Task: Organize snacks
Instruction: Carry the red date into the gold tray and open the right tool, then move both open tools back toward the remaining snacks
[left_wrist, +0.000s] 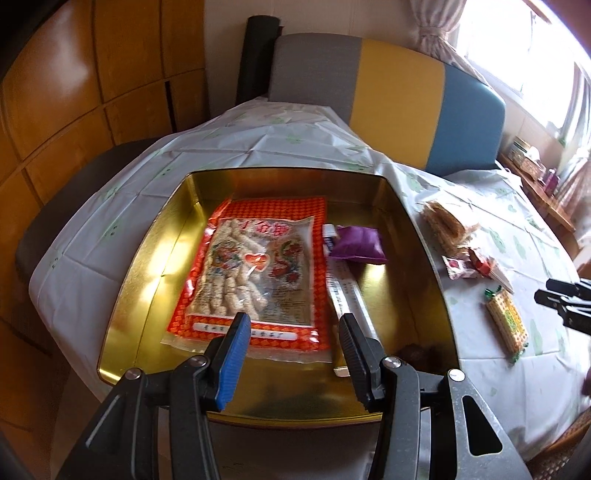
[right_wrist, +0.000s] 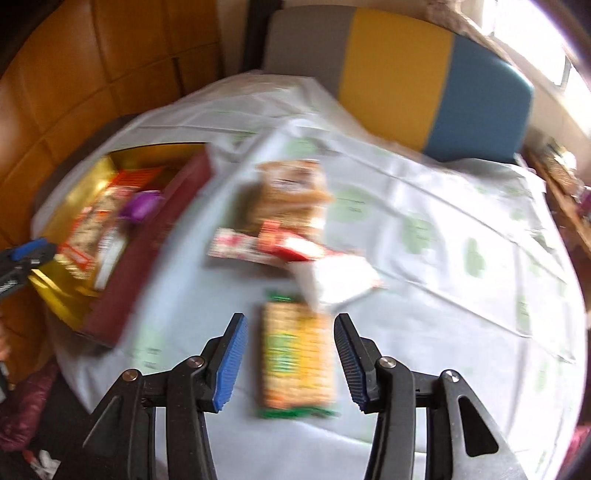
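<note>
Step in hand, as judged: picking the yellow-and-green cracker pack (right_wrist: 297, 354) off the desk (right_wrist: 443, 266) for transfer to the gold tin (left_wrist: 140, 258).

The right tool (right_wrist: 288, 360) is above the pack, jaws spread, one either side, pads not pressing. The view is blurred, so contact cannot be confirmed.

Recommendation: lower squarely, close across the narrow width near mid-length and grip lightly, since crackers will likely crush. Place it in the bare part of the tin, to the right of the orange sesame-stick bag (left_wrist: 255, 269) and below the purple pouch (left_wrist: 356, 243).

The left tool (left_wrist: 291, 334) hangs tilted downward over the tin's near edge, jaws spread, holding nothing. Further packets (right_wrist: 280, 240) lie beyond the pack.
</note>
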